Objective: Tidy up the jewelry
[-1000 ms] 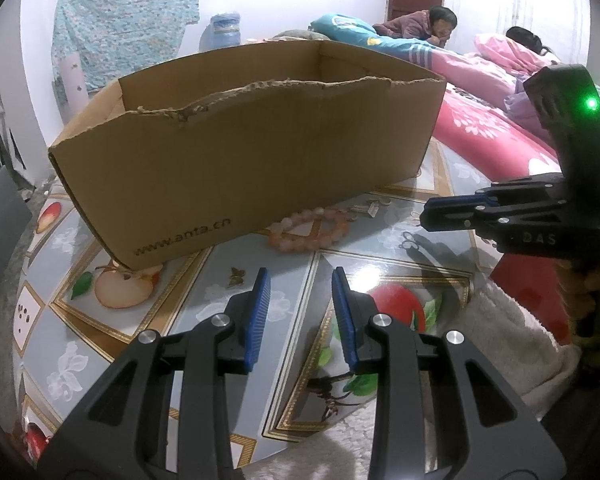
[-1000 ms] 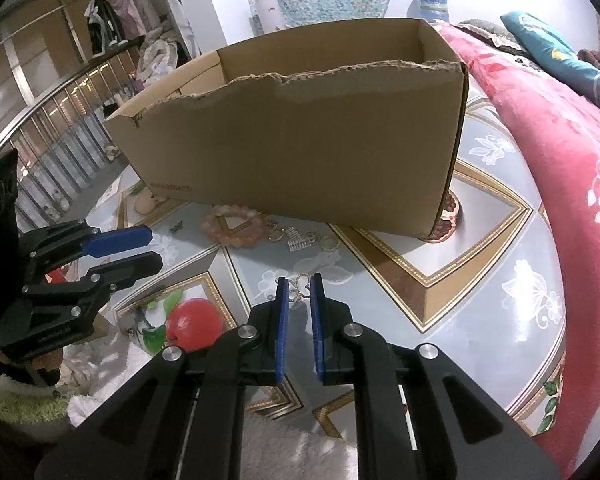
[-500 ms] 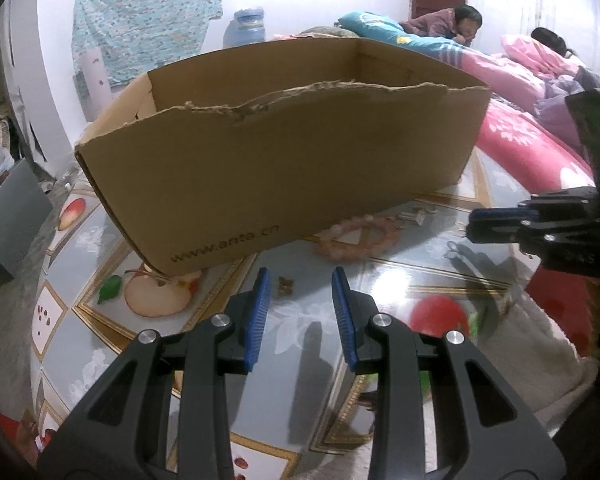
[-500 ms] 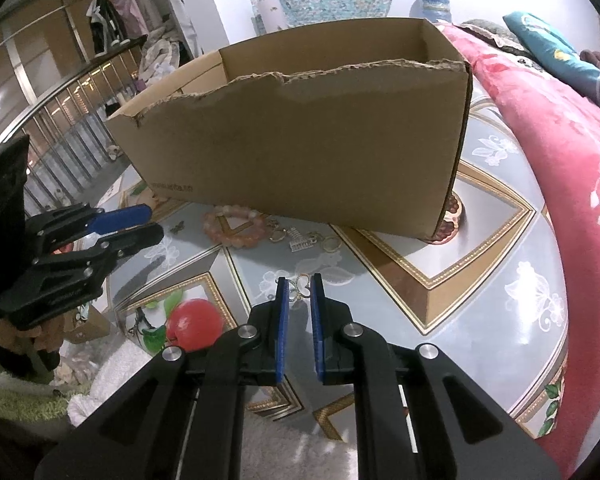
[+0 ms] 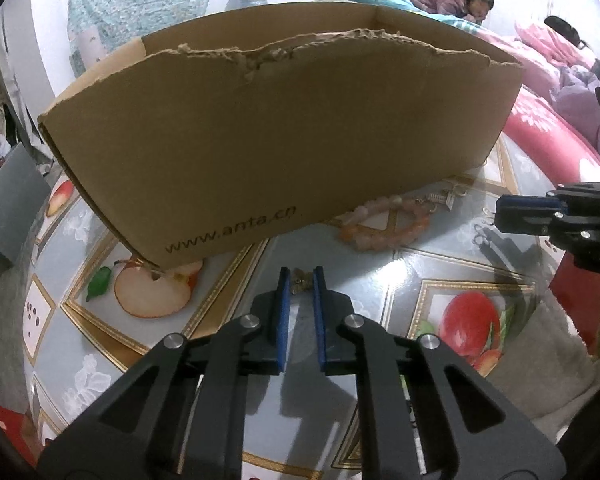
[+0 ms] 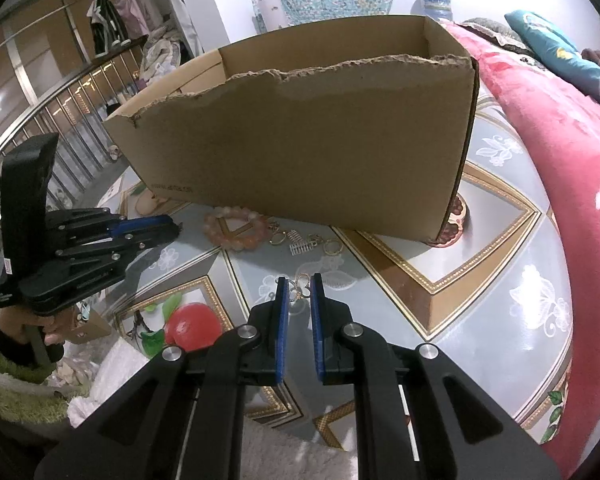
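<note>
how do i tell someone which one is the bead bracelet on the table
Find the big cardboard box standing on the fruit-print tabletop. At the foot of its front wall lies the pink bead bracelet. It is a chunky ring of beads, unlike the small metal rings beside it.

Matt torn-edged cardboard box [image 5: 260, 152] on a glossy printed tablecloth [image 5: 440, 276]; glossy pink bead bracelet [image 5: 384, 220] beside it.

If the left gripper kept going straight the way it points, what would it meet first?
The left gripper already has a small gold trinket between its fingertips; beyond that, likely the cardboard box wall, though depth is unclear.
</note>
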A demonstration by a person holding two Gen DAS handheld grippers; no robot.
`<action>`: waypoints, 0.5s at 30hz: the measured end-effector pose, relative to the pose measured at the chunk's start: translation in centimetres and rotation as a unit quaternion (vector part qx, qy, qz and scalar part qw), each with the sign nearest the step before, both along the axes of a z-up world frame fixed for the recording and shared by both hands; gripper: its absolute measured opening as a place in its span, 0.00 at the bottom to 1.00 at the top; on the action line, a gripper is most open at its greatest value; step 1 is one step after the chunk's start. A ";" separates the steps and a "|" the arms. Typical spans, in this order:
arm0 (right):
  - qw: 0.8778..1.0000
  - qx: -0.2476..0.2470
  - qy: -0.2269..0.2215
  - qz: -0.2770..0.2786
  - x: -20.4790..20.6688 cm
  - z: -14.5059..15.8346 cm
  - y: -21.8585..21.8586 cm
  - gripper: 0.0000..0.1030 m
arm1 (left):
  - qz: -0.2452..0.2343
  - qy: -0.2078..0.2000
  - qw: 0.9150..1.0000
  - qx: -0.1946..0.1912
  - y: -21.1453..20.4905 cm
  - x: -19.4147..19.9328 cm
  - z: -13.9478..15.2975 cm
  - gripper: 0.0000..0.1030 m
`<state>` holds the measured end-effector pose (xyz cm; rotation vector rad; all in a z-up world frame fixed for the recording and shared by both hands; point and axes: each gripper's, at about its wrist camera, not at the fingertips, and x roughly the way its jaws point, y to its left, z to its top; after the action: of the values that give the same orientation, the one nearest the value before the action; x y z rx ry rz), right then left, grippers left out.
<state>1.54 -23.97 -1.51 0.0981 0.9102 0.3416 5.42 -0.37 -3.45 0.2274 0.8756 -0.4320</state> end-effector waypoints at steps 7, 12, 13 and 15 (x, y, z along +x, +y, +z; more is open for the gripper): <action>1.000 0.003 0.002 -0.001 0.2 -0.2 0.1 0.11 | -0.004 0.006 1.000 0.002 -0.4 0.6 0.2 0.09; 1.000 0.005 0.002 -0.003 0.2 -0.3 0.0 0.11 | -0.006 0.005 1.000 -0.002 -0.6 0.9 0.3 0.06; 1.000 0.005 0.001 -0.003 0.2 -0.3 -0.1 0.11 | -0.005 0.005 1.000 -0.005 -0.6 1.0 0.2 0.05; 1.000 0.006 0.000 -0.004 0.2 -0.3 -0.1 0.11 | -0.002 0.009 1.000 -0.015 -0.5 1.0 0.2 0.05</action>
<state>1.74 -24.11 -1.82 0.1122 0.9080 0.3387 6.45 -0.82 -3.27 0.1981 0.8848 -0.4514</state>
